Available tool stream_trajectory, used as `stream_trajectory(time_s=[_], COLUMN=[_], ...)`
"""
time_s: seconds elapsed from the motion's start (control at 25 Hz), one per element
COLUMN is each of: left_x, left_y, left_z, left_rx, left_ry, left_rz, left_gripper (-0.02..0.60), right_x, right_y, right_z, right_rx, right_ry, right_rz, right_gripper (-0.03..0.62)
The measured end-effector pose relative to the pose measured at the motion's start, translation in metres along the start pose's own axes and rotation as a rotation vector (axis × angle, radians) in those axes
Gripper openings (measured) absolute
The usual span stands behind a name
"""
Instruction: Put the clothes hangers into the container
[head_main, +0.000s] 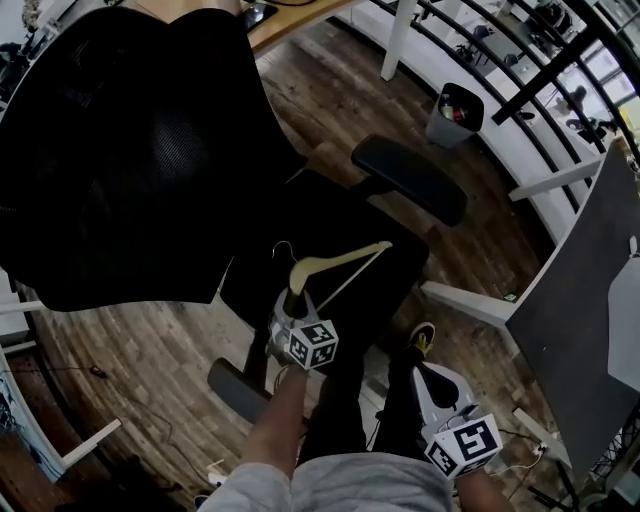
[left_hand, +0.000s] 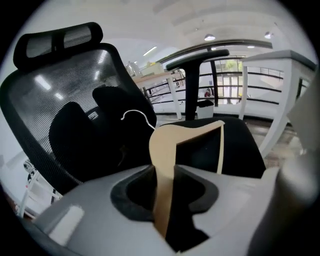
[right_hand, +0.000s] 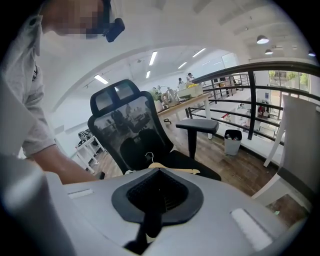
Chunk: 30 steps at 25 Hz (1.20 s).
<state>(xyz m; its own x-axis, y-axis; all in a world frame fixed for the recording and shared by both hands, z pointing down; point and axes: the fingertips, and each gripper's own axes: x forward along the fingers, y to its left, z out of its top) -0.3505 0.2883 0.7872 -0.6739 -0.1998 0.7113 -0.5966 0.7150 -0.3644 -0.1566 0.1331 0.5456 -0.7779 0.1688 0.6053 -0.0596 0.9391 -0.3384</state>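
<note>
Above the black office chair (head_main: 120, 150) in the head view, your left gripper (head_main: 295, 300) clamps one arm of a pale wooden hanger (head_main: 340, 262). The hanger is held over the seat (head_main: 330, 215), its wire hook towards the backrest. Your right gripper (head_main: 428, 375) sits lower, by your legs, well apart from the hanger.

Left gripper view: your jaws press on the hanger's (left_hand: 167, 150) arm, and the rest of it rises ahead.

Right gripper view: your jaws meet on nothing. The hanger (right_hand: 170, 169) shows beyond them, over the seat.
</note>
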Motion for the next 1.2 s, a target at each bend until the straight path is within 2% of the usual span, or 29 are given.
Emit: stream_trajectory(time_s=[0.08,0.36,0.48,0.52,0.56,0.68,0.84,0.92,1.04,1.12,1.2], left_x=[0.003,0.025,0.029,0.029,0.028,0.024,0.022,0.024,0.03,0.035,0.039], left_y=[-0.004,-0.024,-0.026,-0.027,-0.029,-0.047,-0.097,-0.118,-0.137,-0.144,-0.149], left_z=[-0.007,-0.044,-0.054,-0.056,-0.057,-0.054,-0.055,-0.061,-0.071,-0.075,-0.079], left_rx=[-0.009,-0.152,-0.184,-0.175,-0.157,-0.054,0.11,0.165,0.164,0.153,0.166], left_ry=[0.019,0.141,0.17,0.174,0.174,0.156,0.15,0.168,0.216,0.245,0.28], left_rz=[-0.004,-0.124,-0.14,-0.137,-0.138,-0.184,-0.357,-0.423,-0.478,-0.49,-0.485], left_gripper=[0.12,0.121,0.126,0.135,0.169,0.241,0.255,0.236,0.182,0.091,0.068], right_x=[-0.001,-0.007,-0.01,-0.011,-0.012,-0.012,-0.007,-0.006,-0.005,-0.005,-0.005], right_y=[-0.002,-0.013,-0.015,-0.016,-0.016,-0.015,-0.015,-0.017,-0.024,-0.029,-0.032], right_z=[0.0,-0.014,-0.023,-0.025,-0.026,-0.028,-0.03,-0.034,-0.044,-0.049,-0.053], right_rx=[0.001,0.023,0.021,0.022,0.024,0.025,0.031,0.038,0.048,0.053,0.059], right_ry=[-0.003,0.021,0.042,0.046,0.049,0.055,0.063,0.071,0.081,0.092,0.101], right_rz=[0.0,-0.017,-0.021,-0.021,-0.022,-0.022,-0.02,-0.023,-0.032,-0.041,-0.047], right_gripper=[0.0,-0.002,0.0,-0.002,-0.002,-0.002,0.0,-0.002,-0.002,-0.002,-0.002])
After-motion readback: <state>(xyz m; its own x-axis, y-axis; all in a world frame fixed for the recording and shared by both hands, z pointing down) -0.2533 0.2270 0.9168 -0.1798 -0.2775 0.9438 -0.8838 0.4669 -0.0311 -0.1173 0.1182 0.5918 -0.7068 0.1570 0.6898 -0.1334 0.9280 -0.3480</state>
